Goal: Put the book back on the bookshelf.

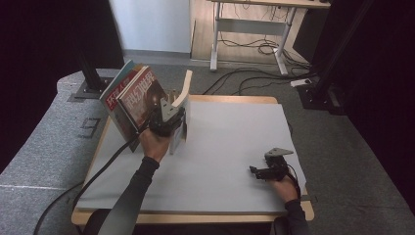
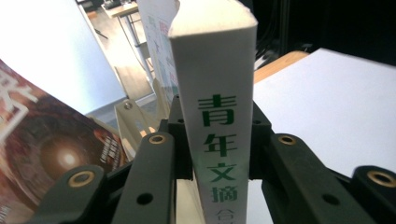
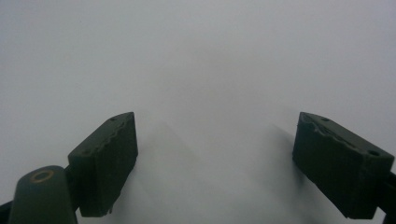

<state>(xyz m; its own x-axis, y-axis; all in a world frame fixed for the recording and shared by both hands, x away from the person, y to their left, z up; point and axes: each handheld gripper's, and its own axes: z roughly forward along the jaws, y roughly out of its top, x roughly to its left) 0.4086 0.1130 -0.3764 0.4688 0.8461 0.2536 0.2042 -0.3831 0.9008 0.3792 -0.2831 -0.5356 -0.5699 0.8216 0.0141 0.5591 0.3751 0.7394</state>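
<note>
The left gripper is clamped on the spine of a white book, which stands upright just right of the leaning magazines, its long axis vertical. A wooden stand sits behind. Sliding the book toward the magazines looks unobstructed. The right gripper, jaws apart, rests well away on the mat.
</note>
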